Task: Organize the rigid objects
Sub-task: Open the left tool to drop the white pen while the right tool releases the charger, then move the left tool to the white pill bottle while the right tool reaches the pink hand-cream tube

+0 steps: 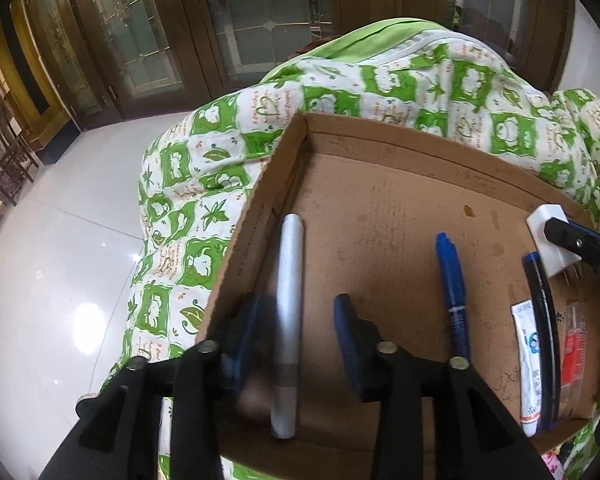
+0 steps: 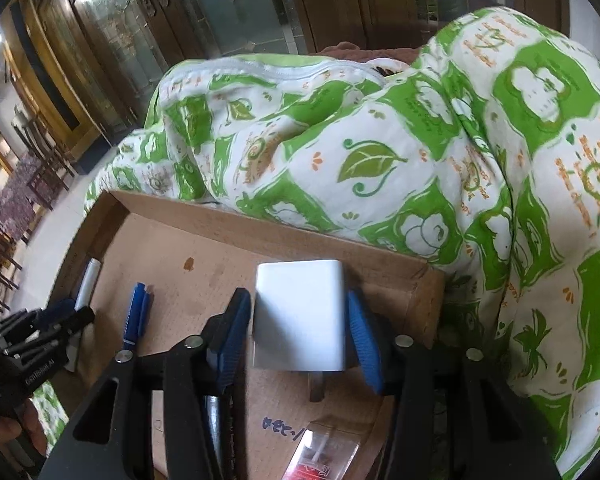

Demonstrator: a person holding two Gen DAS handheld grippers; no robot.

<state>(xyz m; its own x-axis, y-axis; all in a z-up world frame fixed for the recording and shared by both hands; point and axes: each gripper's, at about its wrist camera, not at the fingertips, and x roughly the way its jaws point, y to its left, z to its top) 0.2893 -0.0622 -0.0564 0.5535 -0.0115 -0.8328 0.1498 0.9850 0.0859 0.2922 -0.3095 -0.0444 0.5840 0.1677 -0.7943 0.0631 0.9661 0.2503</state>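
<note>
Left wrist view looks down into a shallow cardboard tray [image 1: 400,200], its corrugated floor scuffed and stained, resting on a quilted cover [image 1: 220,152] printed in green and white squares. The left gripper [image 1: 300,320] stands open, its ribbed blue pads apart, with a smooth silver marker [image 1: 288,300] lying between them along the tray's left wall; the pads do not press on it. A blue pen [image 1: 454,292] lies well to the right, and further right a curved dark pen [image 1: 542,320] beside a white tube [image 1: 526,360]. Right wrist view shows the right gripper [image 2: 300,332] around a glossy white charger block [image 2: 298,312] (rounded corners, a prong below); whether its pads press on it cannot be told.
</note>
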